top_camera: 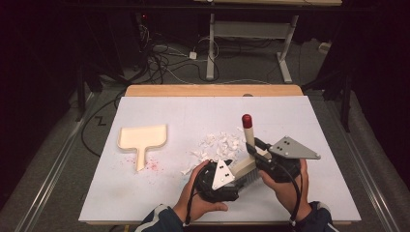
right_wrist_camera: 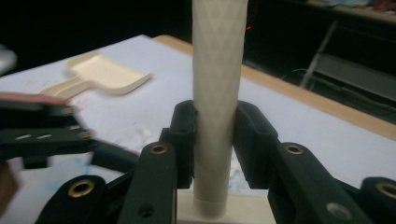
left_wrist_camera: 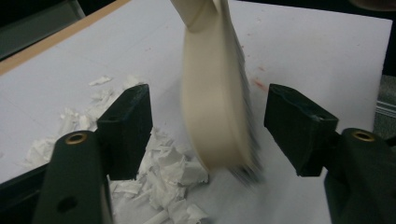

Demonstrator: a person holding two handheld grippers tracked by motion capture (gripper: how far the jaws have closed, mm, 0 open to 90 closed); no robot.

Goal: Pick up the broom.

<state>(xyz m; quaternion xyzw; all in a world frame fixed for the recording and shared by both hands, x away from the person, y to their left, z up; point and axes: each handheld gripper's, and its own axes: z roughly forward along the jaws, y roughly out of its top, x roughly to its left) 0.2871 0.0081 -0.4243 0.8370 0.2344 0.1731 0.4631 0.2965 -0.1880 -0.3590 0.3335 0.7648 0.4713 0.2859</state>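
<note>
Brush (top_camera: pixel 247 145) stood up on the counter (top_camera: pixel 159 188), by the paper bits (top_camera: pixel 217 144).

R gripper (right_wrist_camera: pixel 215 140) had its fingers clamped on the stiff, bumpy handle, a good spot, not slippery. L gripper (left_wrist_camera: pixel 208 126) fingers were apart w/ the brush head between, not touching. Brush looked light & hard, bristles soft. Dustpan (top_camera: pixel 143 139) lay well apart.

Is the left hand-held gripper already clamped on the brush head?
No: in the left gripper view the brush head stands between the left hand-held gripper jaws with gaps on both sides.
</note>
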